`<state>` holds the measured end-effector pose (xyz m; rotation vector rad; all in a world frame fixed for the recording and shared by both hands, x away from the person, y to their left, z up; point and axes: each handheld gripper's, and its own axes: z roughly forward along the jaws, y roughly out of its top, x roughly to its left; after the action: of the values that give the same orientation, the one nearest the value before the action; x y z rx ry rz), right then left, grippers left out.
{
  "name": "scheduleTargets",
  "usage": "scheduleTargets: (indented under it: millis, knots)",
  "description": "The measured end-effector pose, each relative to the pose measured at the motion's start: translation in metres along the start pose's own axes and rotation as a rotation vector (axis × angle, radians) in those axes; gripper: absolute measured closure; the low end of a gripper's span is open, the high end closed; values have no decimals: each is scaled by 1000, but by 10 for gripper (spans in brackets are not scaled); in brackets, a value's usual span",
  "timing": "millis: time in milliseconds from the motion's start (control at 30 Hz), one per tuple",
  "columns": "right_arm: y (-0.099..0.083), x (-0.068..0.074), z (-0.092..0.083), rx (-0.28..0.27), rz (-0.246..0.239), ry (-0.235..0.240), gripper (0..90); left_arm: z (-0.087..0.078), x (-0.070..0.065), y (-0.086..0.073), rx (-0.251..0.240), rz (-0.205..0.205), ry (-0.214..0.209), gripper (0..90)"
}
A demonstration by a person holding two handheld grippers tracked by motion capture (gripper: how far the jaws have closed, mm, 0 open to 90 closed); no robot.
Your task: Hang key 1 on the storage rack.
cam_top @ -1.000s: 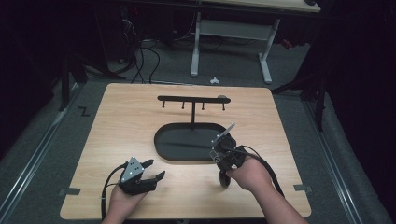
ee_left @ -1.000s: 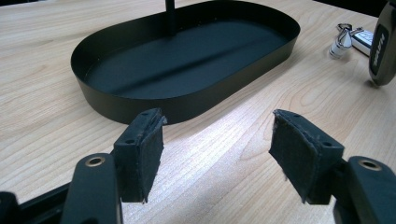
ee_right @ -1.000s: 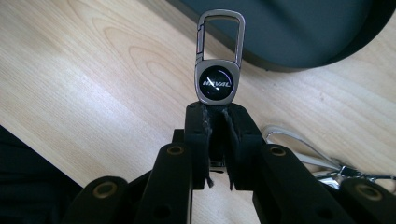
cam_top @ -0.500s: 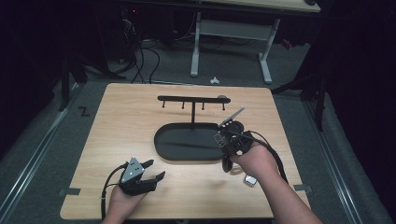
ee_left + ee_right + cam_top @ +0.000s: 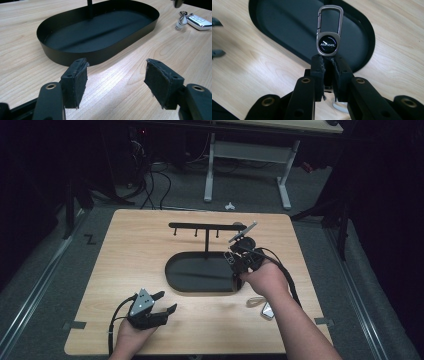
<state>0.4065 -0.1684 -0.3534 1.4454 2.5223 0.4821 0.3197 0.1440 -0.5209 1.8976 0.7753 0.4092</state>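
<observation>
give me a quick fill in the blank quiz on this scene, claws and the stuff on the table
1. The right claw is shut on a silver carabiner keychain with the word ____ on its round badge.
2. The left claw rests on the light wooden table with its jaws ____.
3. The hook stand's post rises from a black ____ metal tray.
4. A silver car key fob lies on the ____, outside the tray.

Missing words: HAVAL; open; oval; table

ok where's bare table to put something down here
The table's left half is bare, from the tray to the left edge, above the left gripper. Crowded right: right gripper holding a keychain, car key near the forearm.
</observation>
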Motion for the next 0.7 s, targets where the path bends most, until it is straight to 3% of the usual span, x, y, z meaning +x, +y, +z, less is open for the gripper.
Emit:
scheduleTargets:
  millis: [700]
  knots:
    - [48,2,-3,-75,15,-28,807,-1,0,0,7,10,-4,347]
